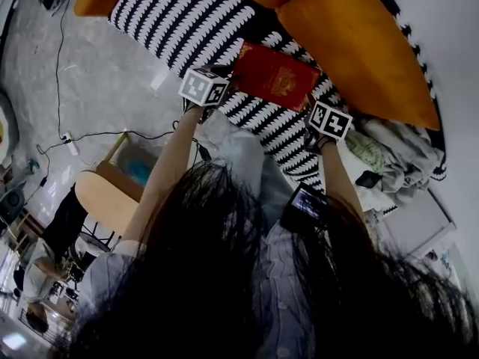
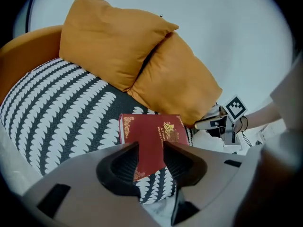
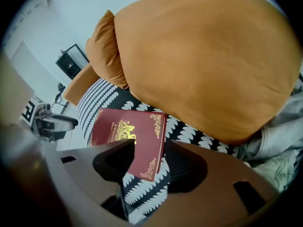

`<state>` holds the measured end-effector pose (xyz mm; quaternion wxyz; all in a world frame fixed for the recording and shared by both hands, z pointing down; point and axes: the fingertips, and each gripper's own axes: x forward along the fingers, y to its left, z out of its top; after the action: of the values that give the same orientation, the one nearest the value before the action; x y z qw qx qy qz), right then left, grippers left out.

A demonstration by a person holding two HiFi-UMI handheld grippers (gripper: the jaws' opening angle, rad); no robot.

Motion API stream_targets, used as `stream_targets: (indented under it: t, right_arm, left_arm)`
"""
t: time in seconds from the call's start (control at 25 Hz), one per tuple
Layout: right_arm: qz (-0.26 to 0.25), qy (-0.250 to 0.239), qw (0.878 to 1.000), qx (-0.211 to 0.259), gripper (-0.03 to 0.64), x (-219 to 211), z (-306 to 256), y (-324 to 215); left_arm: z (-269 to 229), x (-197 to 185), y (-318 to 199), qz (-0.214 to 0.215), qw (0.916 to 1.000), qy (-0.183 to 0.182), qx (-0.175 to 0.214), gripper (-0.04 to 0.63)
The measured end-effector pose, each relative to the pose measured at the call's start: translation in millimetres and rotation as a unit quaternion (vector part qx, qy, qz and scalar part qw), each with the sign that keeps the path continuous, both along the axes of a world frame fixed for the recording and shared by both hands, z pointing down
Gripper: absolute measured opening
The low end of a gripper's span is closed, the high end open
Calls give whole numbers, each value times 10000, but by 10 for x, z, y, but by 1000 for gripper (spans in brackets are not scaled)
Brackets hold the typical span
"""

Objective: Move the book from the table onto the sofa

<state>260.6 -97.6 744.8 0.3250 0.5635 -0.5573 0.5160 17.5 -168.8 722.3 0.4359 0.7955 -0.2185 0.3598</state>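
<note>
My left tool stands half apart and my right tool wide apart, each astride a corner of the red hardback book without pinching it. The book lies flat on the striped sofa seat, just beside the orange cushion. It looks stiff, fairly light and smooth-covered, so I'd grip across its thickness near the spine.

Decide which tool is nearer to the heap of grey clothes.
Right. The right tool sits between the book and the grey clothes; the left tool is across the book, further away.
</note>
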Motion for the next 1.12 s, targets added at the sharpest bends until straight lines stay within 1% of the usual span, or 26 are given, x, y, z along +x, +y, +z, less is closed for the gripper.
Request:
stream_targets:
  t: [0.08, 0.2, 0.36, 0.52, 0.68, 0.76, 0.84, 0.96, 1.12]
  right_arm:
    - [61, -96, 9999, -68, 215, -21, 3, 48]
    - [24, -116, 9999, 37, 215, -38, -45, 95]
    - [87, -151, 9996, 219, 215, 10, -90, 163]
    - [112, -227, 9989, 405, 215, 59, -208, 190]
    - [130, -293, 9974, 645, 188, 34, -448, 219]
    - [151, -340, 9956, 859, 168, 3, -611, 164]
    - [91, -446, 9915, 1222, 132, -68, -838, 46]
    - [-192, -650, 9832, 1694, 118, -230, -1209, -38]
    - [-662, -558, 9752, 2036, 90, -325, -1565, 2]
  left_arm:
    - [13, -40, 40, -122, 9998, 26, -130, 156]
    - [-4, -127, 120, -171, 9996, 65, -196, 156]
    - [-73, -214, 192, -124, 9998, 121, -24, 155]
    - [-252, -233, 190, -285, 9990, 276, 185, 155]
    - [-497, -194, 280, -430, 9975, 460, 313, 155]
    - [-622, -137, 313, -517, 9962, 581, 382, 155]
    - [-773, -80, 326, -620, 9943, 719, 492, 155]
    - [-1017, -31, 426, -810, 9905, 910, 638, 155]
    - [-1355, 10, 587, -1025, 9848, 1099, 868, 155]
